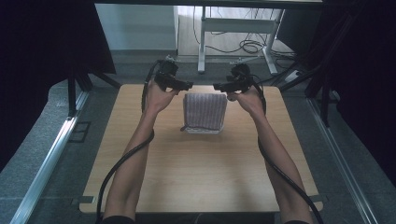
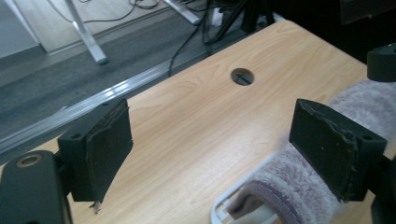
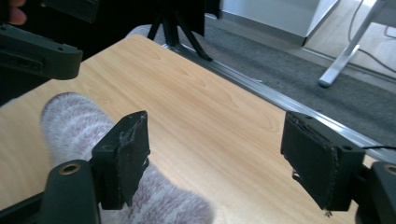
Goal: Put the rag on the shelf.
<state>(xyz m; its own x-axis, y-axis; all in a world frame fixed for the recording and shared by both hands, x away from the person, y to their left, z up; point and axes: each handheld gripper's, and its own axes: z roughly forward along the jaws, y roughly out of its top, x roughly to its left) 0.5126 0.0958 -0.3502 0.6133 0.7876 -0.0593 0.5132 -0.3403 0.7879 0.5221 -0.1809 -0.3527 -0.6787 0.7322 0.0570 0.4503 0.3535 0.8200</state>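
Resting on the far half of the table point(image 1: 196, 168), a striped, fuzzy towel point(image 1: 204, 111) is draped over a small white rack point(image 1: 201, 130), its folded top edge raised and its front hanging down. It is placed squarely between the two grippers, so both top corners can be reached at once.

The left gripper point(image 1: 185, 86) is held just beside the towel's upper left corner, its jaws spread wide with nothing between them; in the left gripper view the towel point(image 2: 299, 182) is seen next to one jaw, not pinched. The right gripper point(image 1: 218, 86) is held at the upper right corner, jaws likewise apart and empty, the towel point(image 3: 79, 126) lying beside and below one jaw.

Both hands are kept level and mirrored, tips pointed inward. The towel is judged to be lying free on the rack.
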